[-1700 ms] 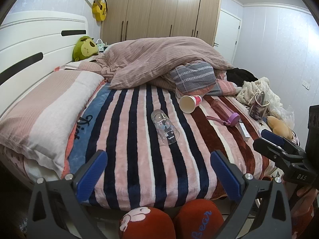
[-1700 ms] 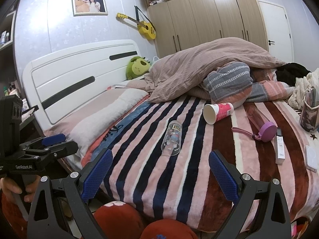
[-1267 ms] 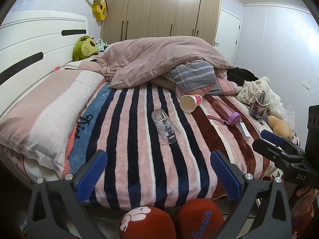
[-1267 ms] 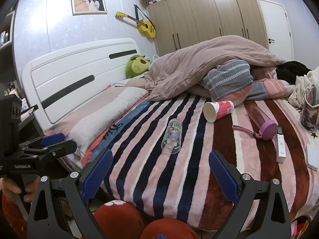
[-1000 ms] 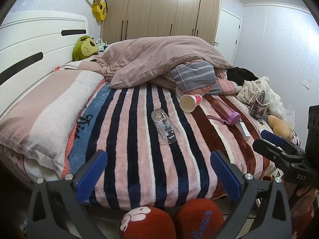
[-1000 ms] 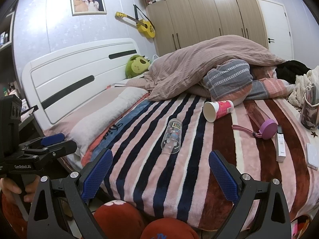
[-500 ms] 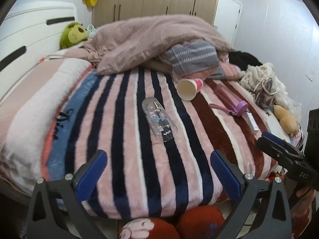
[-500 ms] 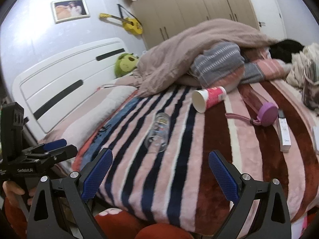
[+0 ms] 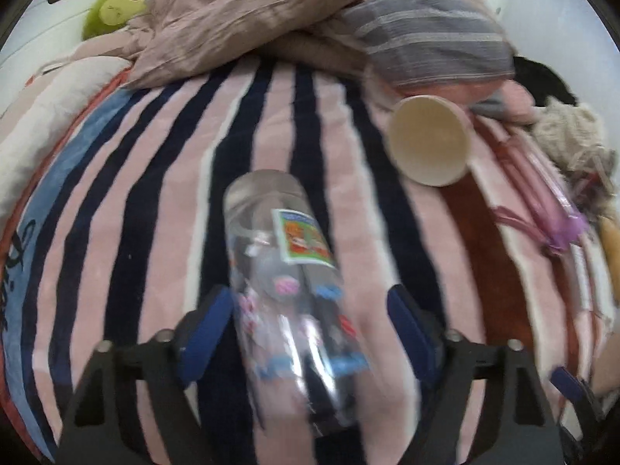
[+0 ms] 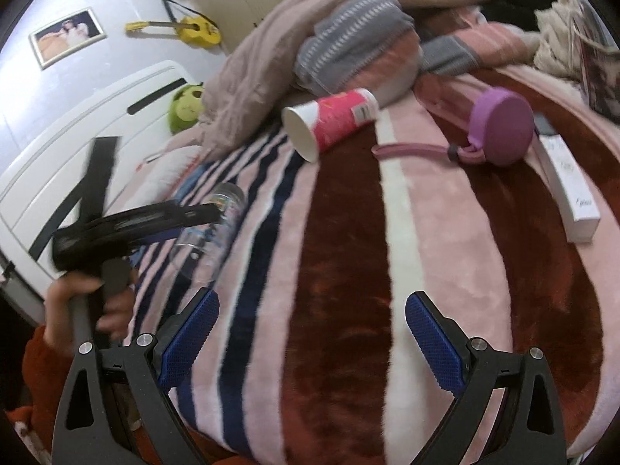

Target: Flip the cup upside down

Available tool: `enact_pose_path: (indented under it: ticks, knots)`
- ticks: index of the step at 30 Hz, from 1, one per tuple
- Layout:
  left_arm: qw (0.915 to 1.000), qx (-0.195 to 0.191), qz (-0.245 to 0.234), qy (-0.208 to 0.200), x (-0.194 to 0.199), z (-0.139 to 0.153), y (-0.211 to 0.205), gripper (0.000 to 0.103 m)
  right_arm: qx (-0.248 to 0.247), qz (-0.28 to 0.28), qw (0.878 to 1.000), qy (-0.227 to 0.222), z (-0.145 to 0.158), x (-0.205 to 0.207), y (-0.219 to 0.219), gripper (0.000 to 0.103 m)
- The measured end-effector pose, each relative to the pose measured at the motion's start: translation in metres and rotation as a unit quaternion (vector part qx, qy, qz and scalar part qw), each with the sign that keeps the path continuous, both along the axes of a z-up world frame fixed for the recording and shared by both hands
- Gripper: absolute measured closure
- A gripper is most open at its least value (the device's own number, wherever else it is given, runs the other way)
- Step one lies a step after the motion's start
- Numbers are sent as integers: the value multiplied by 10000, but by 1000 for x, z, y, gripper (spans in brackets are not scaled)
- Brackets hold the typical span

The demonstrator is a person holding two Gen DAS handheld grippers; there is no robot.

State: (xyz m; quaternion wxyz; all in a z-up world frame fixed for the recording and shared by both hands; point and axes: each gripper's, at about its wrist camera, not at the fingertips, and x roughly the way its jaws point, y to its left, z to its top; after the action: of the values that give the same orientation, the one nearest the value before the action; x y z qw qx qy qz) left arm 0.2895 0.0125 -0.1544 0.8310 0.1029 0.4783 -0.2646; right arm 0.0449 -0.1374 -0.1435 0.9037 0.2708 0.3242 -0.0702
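Observation:
A clear glass cup (image 9: 286, 283) with cartoon stickers lies on its side on the striped blanket (image 9: 162, 209), base pointing away from me. My left gripper (image 9: 310, 321) is open, its blue pads on either side of the cup's near end, not closed on it. In the right wrist view the same cup (image 10: 217, 224) lies under the left gripper (image 10: 209, 213). My right gripper (image 10: 310, 337) is open and empty over the blanket (image 10: 348, 271), to the right of the cup. A pink and white paper cup (image 10: 329, 120) lies on its side farther back; it also shows in the left wrist view (image 9: 430, 141).
A purple-lidded bottle (image 10: 500, 131) and a white box (image 10: 569, 186) lie on the right of the bed. A heaped duvet (image 9: 248, 19) and grey striped pillow (image 9: 426, 46) lie behind. A green plush (image 9: 112, 4) sits by the white headboard (image 10: 77, 131).
Both grippers have moved forward over the bed. The left gripper has come down around the glass cup's near end and the right has swung toward the bed's right half. The cups have not moved.

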Motion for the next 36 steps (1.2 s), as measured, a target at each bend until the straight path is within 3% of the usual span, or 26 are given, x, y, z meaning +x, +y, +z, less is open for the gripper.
enact_pose_path:
  ticks: [5, 11, 15, 20, 26, 30, 36]
  knots:
    - [9998, -164, -77, -73, -3, -3, 15, 42, 37, 39, 10000, 58, -6, 5, 1, 6]
    - [9978, -328, -572, 93, -34, 2, 54, 45, 58, 331, 9993, -149, 11, 10, 19, 6]
    - [9950, -607, -718, 335, -58, 2, 89, 46, 343, 673, 9967, -296, 24, 22, 35, 6]
    - [9904, -1036, -678, 613, -70, -2, 115, 45, 951, 1436, 9845, -329, 25, 69, 72, 6]
    - [9795, -1637, -732, 916, -68, -13, 137, 45, 1549, 1401, 9767, 484, -8, 139, 101, 6]
    - [9742, -1872, -800, 974, -67, -17, 142, 45, 1921, 1351, 9691, 754, -28, 169, 101, 14]
    - [9668, -2152, -852, 1081, -67, -23, 148, 45, 1731, 1200, 9715, 1082, -35, 201, 107, 19]
